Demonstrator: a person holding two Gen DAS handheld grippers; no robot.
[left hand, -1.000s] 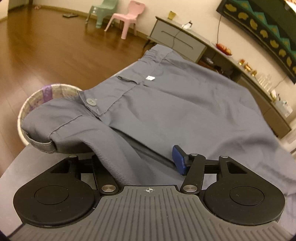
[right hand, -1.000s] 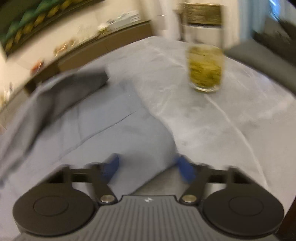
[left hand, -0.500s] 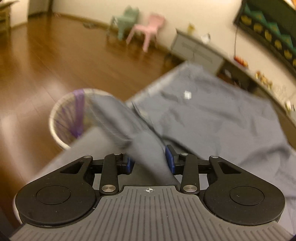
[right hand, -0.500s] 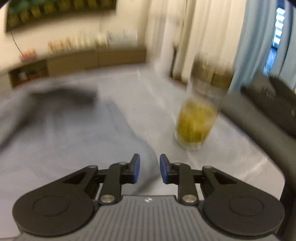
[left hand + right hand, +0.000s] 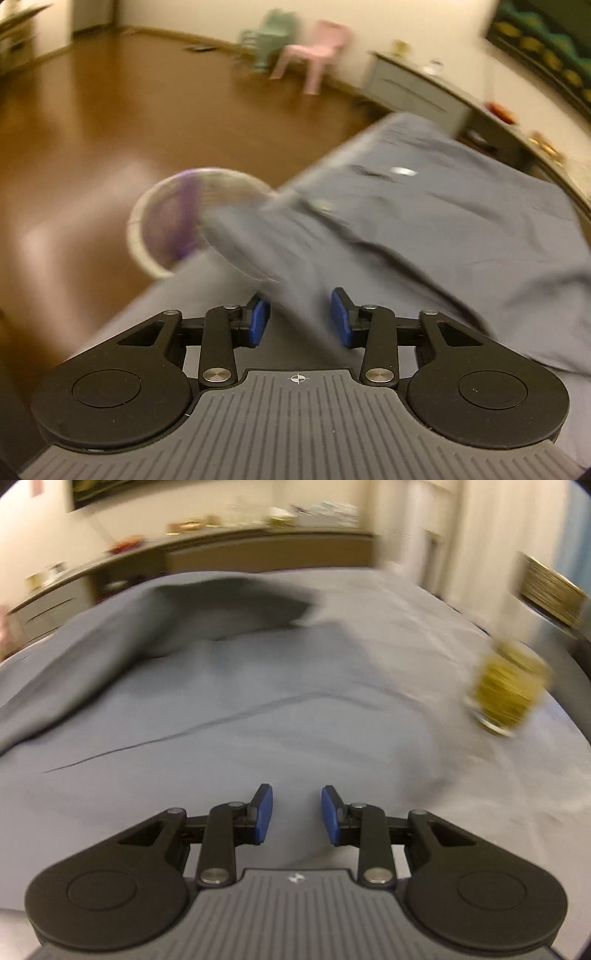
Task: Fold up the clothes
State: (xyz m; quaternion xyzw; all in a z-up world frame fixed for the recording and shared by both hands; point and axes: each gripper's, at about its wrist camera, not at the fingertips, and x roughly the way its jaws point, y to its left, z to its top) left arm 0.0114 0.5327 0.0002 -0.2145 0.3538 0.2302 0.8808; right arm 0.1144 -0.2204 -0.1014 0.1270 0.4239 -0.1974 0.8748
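Grey cotton trousers (image 5: 443, 206) are spread over the table (image 5: 498, 794), and their state of folding cannot be fixed from the blurred pictures: one part is seen turned over on itself, yet most of the cloth lies open, so a half-made fold and a loose heap are both possible. In the left wrist view the waistband with its button is found at about 12 o'clock from the left gripper (image 5: 299, 319), and the long axis of the garment runs from there toward 2 o'clock. A ridge of cloth comes down from 11 o'clock and passes between the blue pads, which stand apart; the pads are not closed on it, so the left gripper is judged to be released. In the right wrist view a flat leg panel (image 5: 229, 716) lies directly at 12 o'clock from the right gripper (image 5: 297, 814), with a seam line crossing from 9 o'clock toward 1 o'clock. A gap is shown between these pads too, and nothing is held. A glass of yellow-green drink (image 5: 506, 698) stands on the table at 2 o'clock, near the cloth edge. A basket (image 5: 166, 225) is seen on the floor at 10 o'clock from the left gripper.
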